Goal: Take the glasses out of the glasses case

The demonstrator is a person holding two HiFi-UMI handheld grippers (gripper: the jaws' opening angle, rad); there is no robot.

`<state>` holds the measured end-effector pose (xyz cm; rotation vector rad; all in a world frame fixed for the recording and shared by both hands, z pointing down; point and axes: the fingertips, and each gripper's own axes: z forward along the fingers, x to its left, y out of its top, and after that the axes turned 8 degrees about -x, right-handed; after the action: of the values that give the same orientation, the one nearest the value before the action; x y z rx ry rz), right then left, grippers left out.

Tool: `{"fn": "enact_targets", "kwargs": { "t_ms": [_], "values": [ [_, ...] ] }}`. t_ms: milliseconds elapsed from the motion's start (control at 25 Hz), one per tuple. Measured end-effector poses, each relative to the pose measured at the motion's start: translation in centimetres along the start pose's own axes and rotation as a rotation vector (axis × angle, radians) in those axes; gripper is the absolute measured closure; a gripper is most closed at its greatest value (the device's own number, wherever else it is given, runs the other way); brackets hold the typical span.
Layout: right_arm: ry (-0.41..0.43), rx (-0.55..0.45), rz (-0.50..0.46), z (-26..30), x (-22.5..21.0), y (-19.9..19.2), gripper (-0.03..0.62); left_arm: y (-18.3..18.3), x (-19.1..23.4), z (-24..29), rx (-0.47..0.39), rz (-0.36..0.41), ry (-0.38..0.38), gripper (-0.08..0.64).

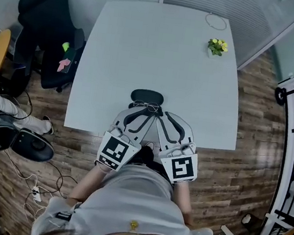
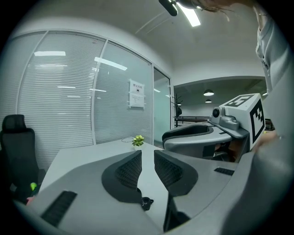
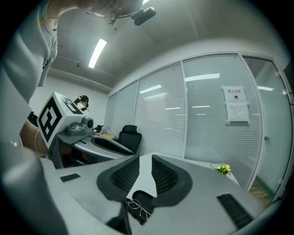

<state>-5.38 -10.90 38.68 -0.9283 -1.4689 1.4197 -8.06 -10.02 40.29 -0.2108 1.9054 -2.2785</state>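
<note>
The glasses (image 1: 146, 107) lie on the white desk (image 1: 146, 49), close to its near edge, thin wire frame with lenses flat. They sit at the near side of the black glasses case (image 1: 147, 96), touching or overlapping its rim; which of the two cannot be determined. The right gripper view shows the same arrangement, glasses (image 3: 138, 207) in front of the dark oval case (image 3: 144, 196), both below the tongs rather than between them.

The left tongs (image 1: 138, 113) hover just short of the glasses. In the left gripper view the left tongs (image 2: 148, 160) are released, a narrow gap between the ribbed pads, nothing in it. The right tongs (image 1: 160, 116) are alongside, tips near the glasses. In the right gripper view the right tongs (image 3: 145, 166) are likewise released and grasp nothing.

At the far right corner of the desk stands a small potted plant (image 1: 217, 46), with a thin ring (image 1: 216, 22) beyond it. A black office chair (image 1: 44, 34) stands off the desk's left side.
</note>
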Motion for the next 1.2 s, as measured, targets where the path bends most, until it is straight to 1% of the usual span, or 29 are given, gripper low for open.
{"fn": "enact_targets", "kwargs": {
  "t_ms": [240, 480, 680, 880, 1040, 1200],
  "values": [
    [-0.025, 0.023, 0.011, 1.4, -0.8, -0.6, 0.502, -0.3, 1.1, 1.3, 0.018, 0.005, -0.039, 0.469],
    [-0.071, 0.042, 0.021, 3.1, -1.4, -0.7, 0.502, -0.4, 2.5, 2.3, 0.033, -0.003, -0.093, 0.469],
    [-0.123, 0.068, 0.027, 4.1, -2.2, -1.2, 0.502, -1.6, 3.6, 3.3, 0.06, -0.002, -0.142, 0.469],
    [-0.166, 0.094, 0.032, 4.9, -2.2, -1.9, 0.502, -3.4, 4.8, 3.6, 0.106, 0.021, -0.189, 0.469],
    [-0.203, 0.125, 0.038, 5.1, -2.1, -2.4, 0.502, -5.2, 5.3, 3.7, 0.157, 0.032, -0.241, 0.469],
    [-0.255, 0.149, 0.051, 5.0, -2.2, -2.9, 0.502, -7.8, 5.8, 3.8, 0.228, 0.089, -0.294, 0.469]
  ]
}}
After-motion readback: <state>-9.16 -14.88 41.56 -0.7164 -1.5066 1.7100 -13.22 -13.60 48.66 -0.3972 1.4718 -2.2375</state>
